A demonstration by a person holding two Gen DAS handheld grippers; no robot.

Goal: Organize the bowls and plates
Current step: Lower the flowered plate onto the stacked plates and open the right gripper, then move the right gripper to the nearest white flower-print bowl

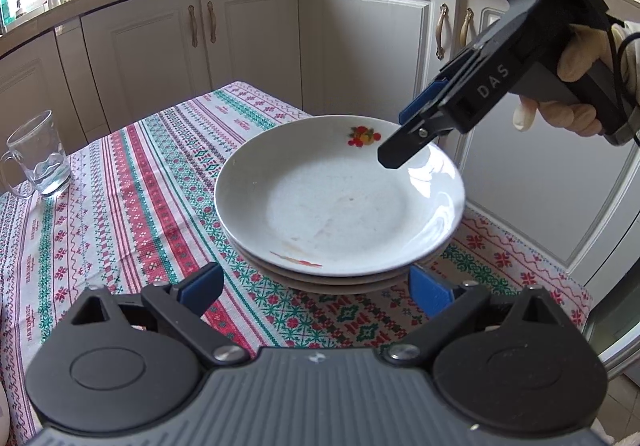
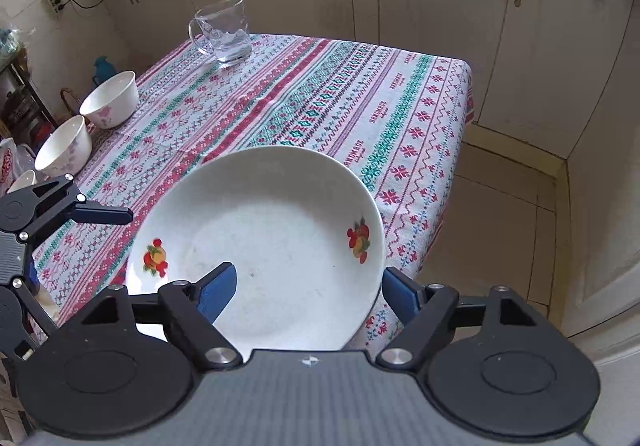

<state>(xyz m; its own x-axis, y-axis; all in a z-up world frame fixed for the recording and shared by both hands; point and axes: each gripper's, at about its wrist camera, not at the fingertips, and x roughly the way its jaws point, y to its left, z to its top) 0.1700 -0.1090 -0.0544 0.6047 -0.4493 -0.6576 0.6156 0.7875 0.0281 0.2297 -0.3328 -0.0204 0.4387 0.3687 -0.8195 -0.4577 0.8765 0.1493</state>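
A stack of white plates [image 1: 340, 202] with fruit decals sits on the patterned tablecloth [image 1: 132, 182] near the table's right corner. The top plate [image 2: 260, 242] fills the middle of the right wrist view. My left gripper [image 1: 316, 286] is open, its blue pads just short of the stack's near rim. My right gripper [image 2: 308, 290] is open and empty, hovering over the plate's far right rim; it also shows from the side in the left wrist view [image 1: 404, 142]. Two white bowls [image 2: 110, 98] [image 2: 64, 146] with pink flowers stand at the table's left edge.
A glass mug [image 1: 40, 154] stands on the far left of the table, also in the right wrist view [image 2: 224, 32]. Cream kitchen cabinets [image 1: 248, 34] run behind the table. The tiled floor [image 2: 500, 214] lies beyond the table's right edge.
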